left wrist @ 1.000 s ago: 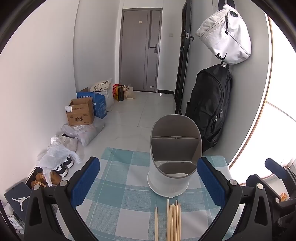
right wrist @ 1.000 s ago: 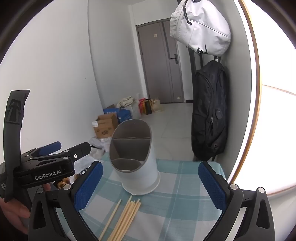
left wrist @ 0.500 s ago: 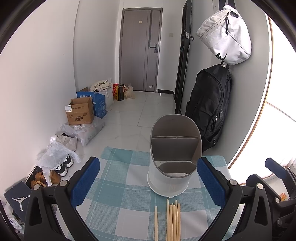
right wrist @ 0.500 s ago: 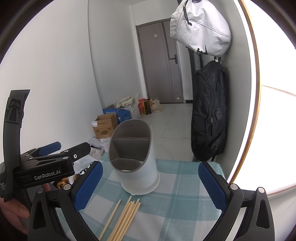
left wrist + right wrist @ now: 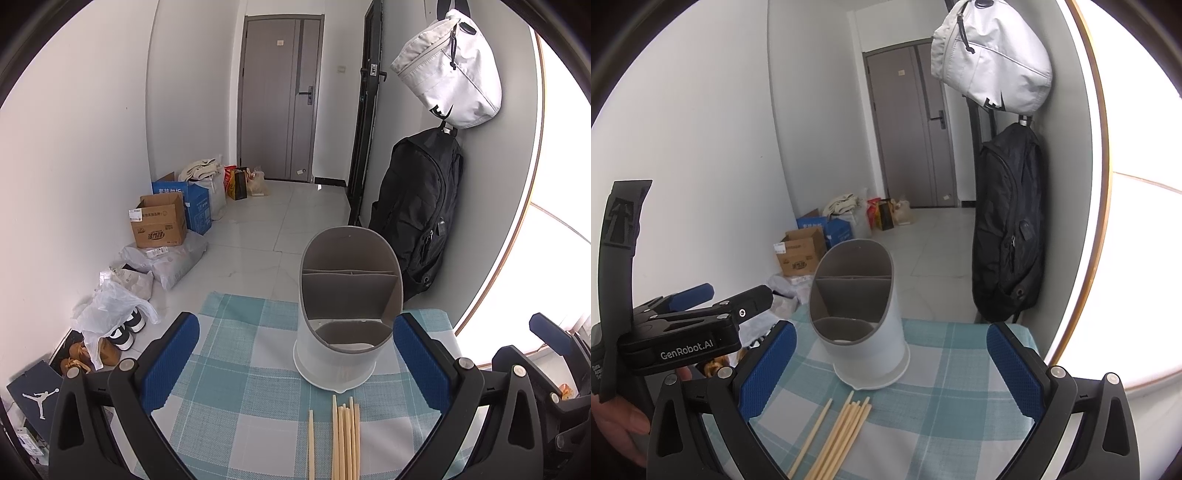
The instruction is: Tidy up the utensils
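A white utensil holder (image 5: 347, 325) (image 5: 862, 317) with grey divided compartments stands upright on the teal checked tablecloth (image 5: 236, 398) (image 5: 945, 373); I see nothing inside it. Several wooden chopsticks (image 5: 343, 439) (image 5: 836, 435) lie flat on the cloth just in front of the holder. My left gripper (image 5: 295, 350) is open above the cloth, its blue pads either side of the holder, nothing between them. My right gripper (image 5: 892, 362) is open too, behind the chopsticks. The left gripper's body (image 5: 683, 332), held by a hand (image 5: 620, 424), shows at the right wrist view's left.
The table's far edge drops to a tiled floor. A black backpack (image 5: 417, 218) and a white bag (image 5: 450, 66) hang on the wall right of the table. Cardboard boxes (image 5: 159, 221), plastic bags and shoes (image 5: 122, 328) line the left wall.
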`<act>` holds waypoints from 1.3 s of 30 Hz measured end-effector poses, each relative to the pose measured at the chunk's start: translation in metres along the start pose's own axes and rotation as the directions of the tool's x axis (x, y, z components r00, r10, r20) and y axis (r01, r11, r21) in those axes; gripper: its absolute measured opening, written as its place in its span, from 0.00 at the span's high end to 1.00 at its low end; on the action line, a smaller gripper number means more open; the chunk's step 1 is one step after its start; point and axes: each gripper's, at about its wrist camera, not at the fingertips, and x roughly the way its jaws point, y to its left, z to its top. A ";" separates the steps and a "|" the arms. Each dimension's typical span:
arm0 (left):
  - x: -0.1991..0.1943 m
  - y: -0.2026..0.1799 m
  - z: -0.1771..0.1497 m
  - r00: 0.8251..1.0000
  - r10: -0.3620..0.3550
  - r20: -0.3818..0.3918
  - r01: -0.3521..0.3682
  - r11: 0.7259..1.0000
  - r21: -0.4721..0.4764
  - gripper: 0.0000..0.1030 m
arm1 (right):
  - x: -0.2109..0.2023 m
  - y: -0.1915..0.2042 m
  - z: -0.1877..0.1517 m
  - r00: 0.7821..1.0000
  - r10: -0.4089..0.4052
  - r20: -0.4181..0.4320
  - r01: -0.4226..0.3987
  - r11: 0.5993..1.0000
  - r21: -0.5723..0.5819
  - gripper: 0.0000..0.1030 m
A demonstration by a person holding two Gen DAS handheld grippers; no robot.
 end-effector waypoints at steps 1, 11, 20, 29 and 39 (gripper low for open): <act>0.000 0.000 0.000 1.000 0.000 -0.001 0.000 1.000 -0.001 0.01 | 0.000 0.000 0.000 1.000 0.004 0.006 -0.004 1.000 0.004 0.00; 0.007 0.001 -0.002 0.999 -0.013 -0.038 0.013 1.000 0.000 0.01 | 0.004 0.000 -0.001 1.000 0.006 0.024 -0.006 1.000 0.014 0.00; 0.033 0.022 -0.016 0.970 -0.075 -0.230 0.066 0.997 -0.045 0.01 | 0.029 -0.013 -0.004 0.995 -0.033 -0.093 0.037 0.998 0.048 0.00; 0.070 0.017 -0.057 0.864 -0.068 -0.498 0.096 0.995 0.031 0.14 | 0.051 -0.019 -0.010 0.976 -0.026 -0.215 0.043 0.996 0.073 0.00; 0.092 -0.005 -0.071 0.764 -0.079 -0.640 0.129 0.991 0.032 0.43 | 0.059 -0.017 -0.010 0.971 0.025 -0.239 0.000 0.994 0.106 0.00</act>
